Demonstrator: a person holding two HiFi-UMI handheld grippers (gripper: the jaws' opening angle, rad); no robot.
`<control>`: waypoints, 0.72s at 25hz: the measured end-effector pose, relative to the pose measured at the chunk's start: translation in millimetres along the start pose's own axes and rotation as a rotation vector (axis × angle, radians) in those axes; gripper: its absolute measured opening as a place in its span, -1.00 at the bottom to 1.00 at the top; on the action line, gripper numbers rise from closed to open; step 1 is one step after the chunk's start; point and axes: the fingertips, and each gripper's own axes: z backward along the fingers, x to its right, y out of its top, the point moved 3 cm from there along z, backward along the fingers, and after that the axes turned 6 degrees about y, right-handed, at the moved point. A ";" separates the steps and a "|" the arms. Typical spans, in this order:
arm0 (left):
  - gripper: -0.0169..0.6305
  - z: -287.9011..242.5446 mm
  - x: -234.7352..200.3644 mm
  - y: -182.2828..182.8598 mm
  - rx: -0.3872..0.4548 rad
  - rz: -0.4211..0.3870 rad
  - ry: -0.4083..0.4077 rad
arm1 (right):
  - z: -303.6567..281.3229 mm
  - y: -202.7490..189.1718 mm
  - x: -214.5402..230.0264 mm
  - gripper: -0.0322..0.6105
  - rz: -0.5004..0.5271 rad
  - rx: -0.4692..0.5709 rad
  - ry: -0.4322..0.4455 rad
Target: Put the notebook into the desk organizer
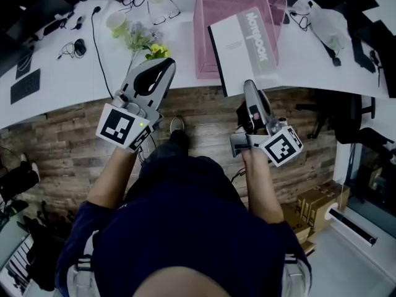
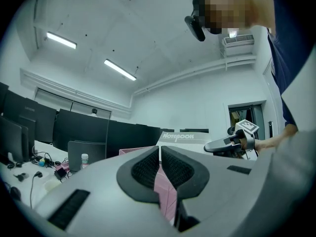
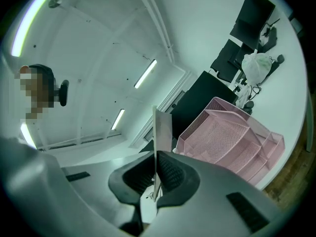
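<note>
A white and grey notebook printed "Notebook" hangs tilted over the front right of the pink mesh desk organizer on the white desk. My right gripper is shut on the notebook's lower edge. In the right gripper view the notebook stands edge-on between the pads of that gripper, with the organizer to its right. My left gripper sits left of the organizer at the desk edge, shut with nothing in it. The left gripper view shows its pads together, with the notebook and right gripper beyond.
A bunch of flowers, a cup, a mouse and cables lie on the desk to the left. A white bag sits to the right. A dark chair and cardboard boxes stand on the wooden floor.
</note>
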 end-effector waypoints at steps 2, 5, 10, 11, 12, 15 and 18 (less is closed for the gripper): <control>-0.83 -6.5 -8.1 0.7 0.000 0.002 -0.005 | -7.9 2.3 3.6 -0.86 0.002 0.002 -0.007; -0.83 -15.9 -22.0 1.6 0.000 0.004 -0.012 | -20.9 5.0 8.9 -0.86 0.006 0.005 -0.017; -0.83 -29.9 -47.5 2.3 0.000 0.009 -0.020 | -42.7 5.6 18.9 -0.86 -0.002 0.007 -0.041; -0.83 -32.7 -52.1 2.2 -0.002 0.010 -0.022 | -45.6 5.2 22.2 -0.86 -0.014 0.011 -0.053; -0.83 -35.3 -56.5 2.0 -0.003 0.010 -0.023 | -48.7 5.3 24.8 -0.86 -0.019 0.013 -0.061; -0.83 -41.8 -67.6 0.3 -0.005 0.013 -0.027 | -60.6 7.7 26.9 -0.86 0.009 0.013 -0.054; -0.83 -47.2 -74.5 -0.9 -0.009 0.017 -0.035 | -68.5 8.7 30.2 -0.86 0.014 0.013 -0.061</control>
